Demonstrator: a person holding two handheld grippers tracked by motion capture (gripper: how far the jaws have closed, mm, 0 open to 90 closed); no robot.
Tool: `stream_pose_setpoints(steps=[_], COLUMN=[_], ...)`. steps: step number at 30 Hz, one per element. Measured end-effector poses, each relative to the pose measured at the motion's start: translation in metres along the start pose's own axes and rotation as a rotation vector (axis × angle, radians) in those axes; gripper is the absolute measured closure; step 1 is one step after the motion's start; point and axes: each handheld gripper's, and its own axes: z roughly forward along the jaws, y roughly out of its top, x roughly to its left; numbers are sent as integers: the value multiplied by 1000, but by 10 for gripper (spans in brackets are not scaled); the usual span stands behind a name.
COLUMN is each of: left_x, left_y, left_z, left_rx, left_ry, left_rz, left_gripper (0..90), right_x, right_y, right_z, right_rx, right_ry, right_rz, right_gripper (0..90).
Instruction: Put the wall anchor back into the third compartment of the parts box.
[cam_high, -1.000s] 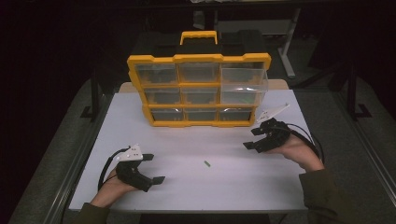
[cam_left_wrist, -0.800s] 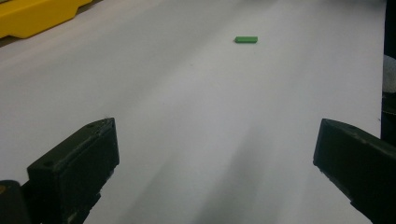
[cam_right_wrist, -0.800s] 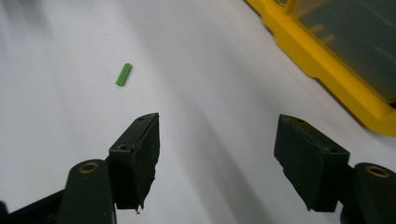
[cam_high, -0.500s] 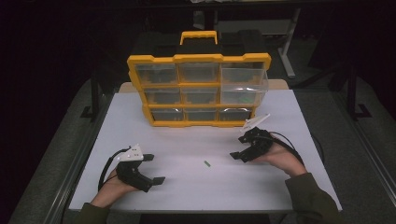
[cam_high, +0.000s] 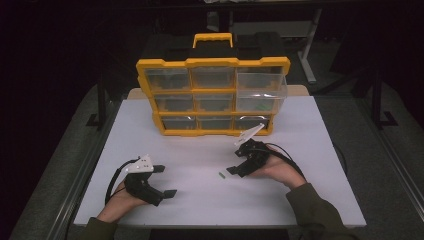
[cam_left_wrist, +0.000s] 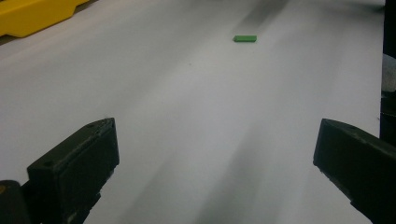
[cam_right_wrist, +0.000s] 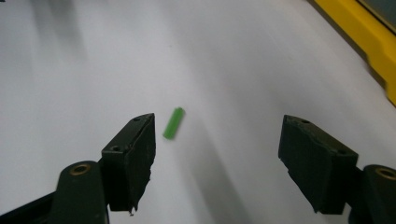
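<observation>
White table under light; dark room, grey floor, metal table legs behind.

A small green bar is lying flat on the white table, flat-sided and oblong, just beside the right gripper's jaw tips and well apart from the yellow organizer.

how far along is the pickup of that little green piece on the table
Early. Done: one clear drawer at the upper right of the yellow organizer stands pulled out. In hand: the right gripper is beside the green piece, jaws open, the piece just off one jaw and not gripped. The left gripper rests open on the white table. Left: closing on the piece, lifting it, and probably carrying it to a drawer.
</observation>
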Motion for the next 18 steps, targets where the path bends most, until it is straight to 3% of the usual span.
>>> stream_pose_setpoints(steps=[6, 13, 18], left_x=[0, -1, -1], left_y=[0, 0, 0], left_z=[0, -1, 0], left_rx=[0, -4, -2], left_ry=[0, -1, 0], left_rz=[3, -1, 3], left_gripper=[0, 0, 0], right_x=[6, 12, 14], right_y=[12, 16, 15], right_z=[16, 33, 39], right_rx=[13, 48, 73], right_ry=[25, 50, 66], right_rz=[-32, -84, -91], right_gripper=[313, 474, 612])
